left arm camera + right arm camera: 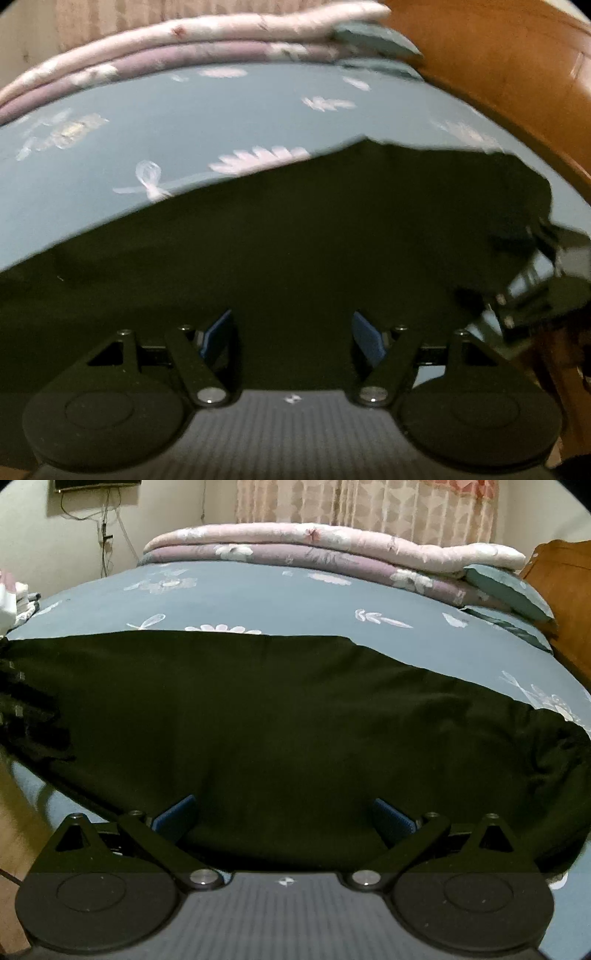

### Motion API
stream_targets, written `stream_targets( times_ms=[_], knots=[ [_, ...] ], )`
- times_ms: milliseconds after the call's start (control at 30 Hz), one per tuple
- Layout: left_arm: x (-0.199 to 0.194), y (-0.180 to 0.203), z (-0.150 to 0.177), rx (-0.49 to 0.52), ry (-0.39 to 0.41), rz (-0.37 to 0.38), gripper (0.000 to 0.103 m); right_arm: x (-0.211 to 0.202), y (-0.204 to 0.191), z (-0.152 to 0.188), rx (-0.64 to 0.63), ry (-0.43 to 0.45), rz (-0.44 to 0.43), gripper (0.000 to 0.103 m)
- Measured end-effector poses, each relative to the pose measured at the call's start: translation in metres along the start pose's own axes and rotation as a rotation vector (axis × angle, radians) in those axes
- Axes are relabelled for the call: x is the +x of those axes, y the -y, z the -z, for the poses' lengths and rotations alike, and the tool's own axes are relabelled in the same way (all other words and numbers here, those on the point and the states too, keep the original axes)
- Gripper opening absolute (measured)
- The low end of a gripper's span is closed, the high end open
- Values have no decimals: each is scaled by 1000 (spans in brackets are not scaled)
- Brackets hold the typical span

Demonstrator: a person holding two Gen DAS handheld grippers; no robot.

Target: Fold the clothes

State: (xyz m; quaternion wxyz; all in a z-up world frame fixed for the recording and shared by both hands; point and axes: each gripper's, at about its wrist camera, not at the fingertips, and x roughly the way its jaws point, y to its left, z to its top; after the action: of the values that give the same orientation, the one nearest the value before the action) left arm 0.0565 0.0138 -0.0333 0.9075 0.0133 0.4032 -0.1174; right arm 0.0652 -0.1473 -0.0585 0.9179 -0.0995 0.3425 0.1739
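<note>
Dark garment spread on the bed, folding apparently not far along.

Left wrist view: the left gripper (291, 338) hovers with jaws wide and nothing between its blue pads, over the flat dark green-black cloth garment (258, 258) lying on the blue-grey floral bedsheet (221, 118); the right gripper (535, 273) shows blurred at the garment's edge, beside the brown wooden headboard (498, 74). Right wrist view: the right gripper (284, 821) is likewise wide and empty above the garment (277, 720), which lies in one broad layer, so most folds seem left. Folded pink and mauve quilts (295, 542) sit behind, before patterned curtains (369, 506).
</note>
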Motion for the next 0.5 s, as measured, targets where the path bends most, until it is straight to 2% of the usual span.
stream_targets(
  times_ms=[67,167,267,500],
  knots=[
    [2,-13,-3,-40,6,-2,72,2,-1,-2,5,-5,5,103],
    [11,-29,5,-120,-37,-2,72,3,-3,-2,17,-2,17,103],
    [7,-34,14,-151,-28,13,73,3,-3,-2,37,-10,24,103],
    [-11,-60,8,-174,35,44,73,6,-7,-7,58,-42,48,103]
  ],
)
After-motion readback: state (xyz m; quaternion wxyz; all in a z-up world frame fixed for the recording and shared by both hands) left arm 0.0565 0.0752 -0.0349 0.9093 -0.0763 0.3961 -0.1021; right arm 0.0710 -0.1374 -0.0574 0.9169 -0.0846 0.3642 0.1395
